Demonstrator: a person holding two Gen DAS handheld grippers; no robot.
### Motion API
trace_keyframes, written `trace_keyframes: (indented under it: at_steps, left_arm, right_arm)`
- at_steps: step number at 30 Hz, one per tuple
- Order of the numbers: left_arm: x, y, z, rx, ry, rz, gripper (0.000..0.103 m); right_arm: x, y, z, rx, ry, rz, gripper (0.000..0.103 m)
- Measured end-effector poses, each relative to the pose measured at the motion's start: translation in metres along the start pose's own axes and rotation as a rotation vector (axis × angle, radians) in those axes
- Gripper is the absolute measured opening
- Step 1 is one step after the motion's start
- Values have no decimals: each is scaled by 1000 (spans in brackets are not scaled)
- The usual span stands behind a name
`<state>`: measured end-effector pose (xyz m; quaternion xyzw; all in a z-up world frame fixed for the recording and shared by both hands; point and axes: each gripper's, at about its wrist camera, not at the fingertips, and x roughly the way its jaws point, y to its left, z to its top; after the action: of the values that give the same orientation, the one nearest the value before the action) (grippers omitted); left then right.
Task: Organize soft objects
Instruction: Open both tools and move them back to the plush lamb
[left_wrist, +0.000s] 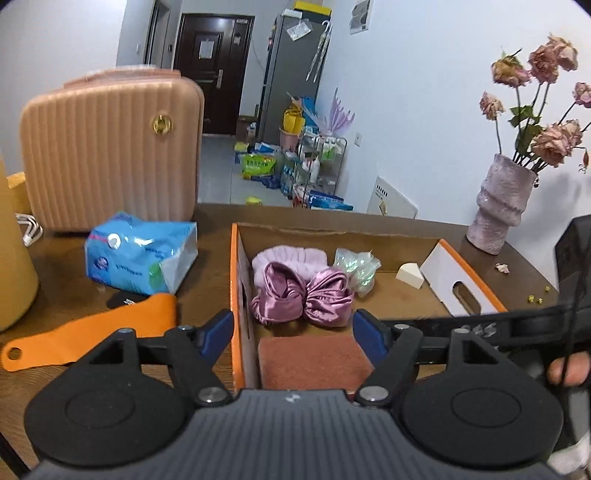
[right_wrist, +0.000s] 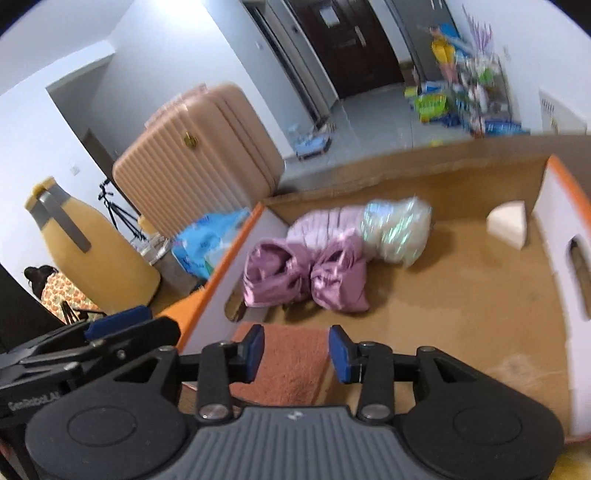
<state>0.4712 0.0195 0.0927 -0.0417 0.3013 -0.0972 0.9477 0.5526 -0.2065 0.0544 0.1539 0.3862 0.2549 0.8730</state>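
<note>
right wrist – right gripper (right_wrist: 296, 349) agape above towel (right_wrist: 284, 363)

Colours here are all over the place. The box (left_wrist: 236, 280) has bright orange edges, white outer walls and plain brown cardboard inside. In it: a shiny mauve satin bow (left_wrist: 301, 295) on a pale lilac ribbed headband (left_wrist: 288, 255), an iridescent whitish bag (left_wrist: 357, 266) flashing green, a cream sponge wedge (left_wrist: 409, 277) and a rusty terracotta towel (left_wrist: 314, 360). Outside, a sky-blue tissue pack (left_wrist: 140, 258) with white print, an orange strap (left_wrist: 92, 332), and a peach-pink ribbed suitcase (left_wrist: 110, 147) with a gold clasp. The vase (left_wrist: 498, 210) is mottled lilac, holding dusty-pink dried roses (left_wrist: 546, 107). There's a mustard-yellow jug (right_wrist: 96, 251) with a grey handle. The worktop (left_wrist: 207, 266) is dark brown wood.
</note>
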Motion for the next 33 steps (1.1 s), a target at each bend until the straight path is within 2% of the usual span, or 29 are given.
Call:
trace_keyframes:
  at_steps: [5,9,12,17,24,33]
  left_arm:
    - [-42,-16,5,43,-55,-4,75]
    - [-81,-29,3,70,-99,-7,78]
    - [-110,-38,-3,97,-131,-2,81]
    - [-145,-56,-9,114,-156,0,81]
    - [-183,-77,-33,113,-189,-18,82]
    - [-205,-93,-117,39,-142,-60,82]
  right_arm:
    - [-67,9,2,-75,-95,-48,45]
    - [-128,9,-5,-127,-172,-117,57]
    - [-174,0,-16,-141,-229,-177,59]
    - [-229,-11,-38,-123,-283,-214,61]
    - [-265,-2,-77,-162,-333,-217,68]
    - [-273,2,-168,-207,-329,-186,70]
